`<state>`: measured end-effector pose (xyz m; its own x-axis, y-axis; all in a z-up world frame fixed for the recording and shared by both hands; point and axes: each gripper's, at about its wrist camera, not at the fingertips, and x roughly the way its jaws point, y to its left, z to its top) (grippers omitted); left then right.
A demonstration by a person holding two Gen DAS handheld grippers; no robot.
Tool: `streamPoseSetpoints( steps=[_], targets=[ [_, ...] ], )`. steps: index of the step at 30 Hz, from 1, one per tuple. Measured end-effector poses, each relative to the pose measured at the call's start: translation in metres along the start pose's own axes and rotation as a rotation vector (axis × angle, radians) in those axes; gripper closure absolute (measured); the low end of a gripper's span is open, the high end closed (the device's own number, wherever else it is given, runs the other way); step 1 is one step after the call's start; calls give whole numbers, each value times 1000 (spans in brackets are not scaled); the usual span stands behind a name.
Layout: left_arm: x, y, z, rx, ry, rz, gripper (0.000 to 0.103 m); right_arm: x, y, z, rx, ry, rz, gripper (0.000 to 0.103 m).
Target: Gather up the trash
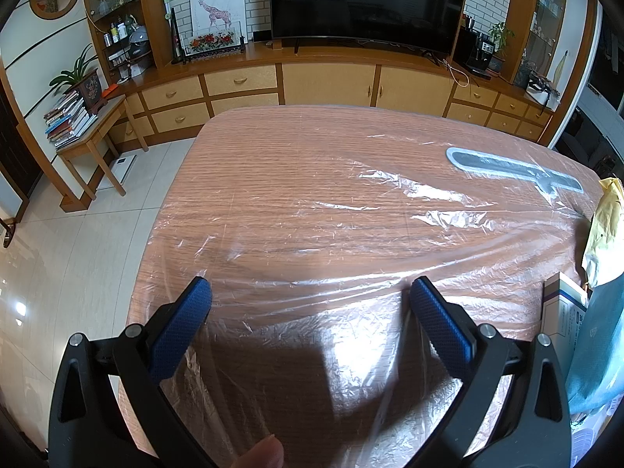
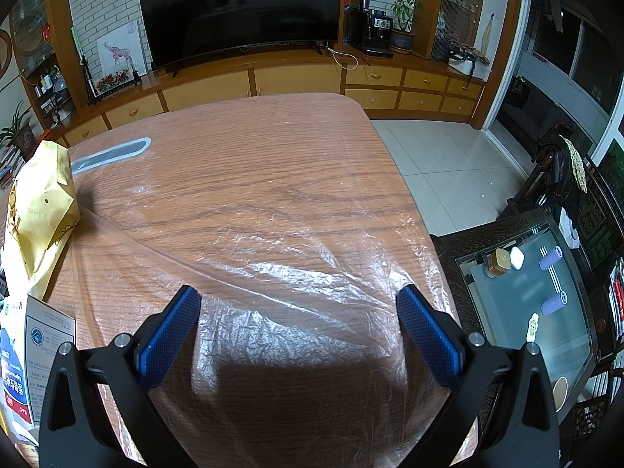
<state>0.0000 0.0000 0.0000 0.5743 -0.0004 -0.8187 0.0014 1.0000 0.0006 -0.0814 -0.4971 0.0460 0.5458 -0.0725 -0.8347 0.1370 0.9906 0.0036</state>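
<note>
A thin clear plastic sheet (image 1: pixel 351 234) lies crinkled over the wooden table (image 1: pixel 273 148); it also shows in the right wrist view (image 2: pixel 296 273) on the table (image 2: pixel 273 136). A yellow paper bag (image 2: pixel 39 206) stands at the table's left in the right wrist view and at the right edge in the left wrist view (image 1: pixel 604 230). A white and blue carton (image 2: pixel 35 355) stands near it, also in the left wrist view (image 1: pixel 565 312). My left gripper (image 1: pixel 311 292) is open and empty above the sheet. My right gripper (image 2: pixel 298 300) is open and empty above the sheet.
A grey handle-shaped mark (image 1: pixel 514 169) lies under the sheet toward the far side. A teal bag (image 1: pixel 600 351) is at the right. A dark glass-topped side table (image 2: pixel 534 292) with small jars stands right of the table. A TV cabinet (image 1: pixel 331 82) lines the far wall.
</note>
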Motion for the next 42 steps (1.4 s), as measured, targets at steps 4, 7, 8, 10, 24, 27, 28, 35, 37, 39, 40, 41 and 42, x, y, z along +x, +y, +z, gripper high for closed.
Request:
streamPoseSetpoints(
  steps=[4,7,8,10,24,27,28,35,37,39,40,41,42],
  targets=[
    [0,0,0,0,0,0,1,0,0,0,0,0,0,4],
    [0,0,0,0,0,0,1,0,0,0,0,0,0,4],
    [0,0,0,0,0,0,1,0,0,0,0,0,0,4],
    [0,0,0,0,0,0,1,0,0,0,0,0,0,4],
    [1,0,0,0,0,0,1,0,0,0,0,0,0,4],
    [1,0,0,0,0,0,1,0,0,0,0,-1,0,4],
    [2,0,0,0,0,0,1,0,0,0,0,-1,0,4],
    [2,2,1,0,0,0,1,1,-1,0,0,-1,0,4],
    [2,3,1,0,0,0,1,1,-1,0,0,-1,0,4],
    [2,4,1,0,-1,0,1,1,-1,0,5,-1,-4,4],
    [2,5,1,2,-1,0,1,1,-1,0,7,-1,-6,4],
    [2,5,1,8,0,-2,2,2,-1,1,7,0,-6,4],
    [-1,6,1,9,-5,0,2,2,-2,1,12,14,-12,4]
  ],
)
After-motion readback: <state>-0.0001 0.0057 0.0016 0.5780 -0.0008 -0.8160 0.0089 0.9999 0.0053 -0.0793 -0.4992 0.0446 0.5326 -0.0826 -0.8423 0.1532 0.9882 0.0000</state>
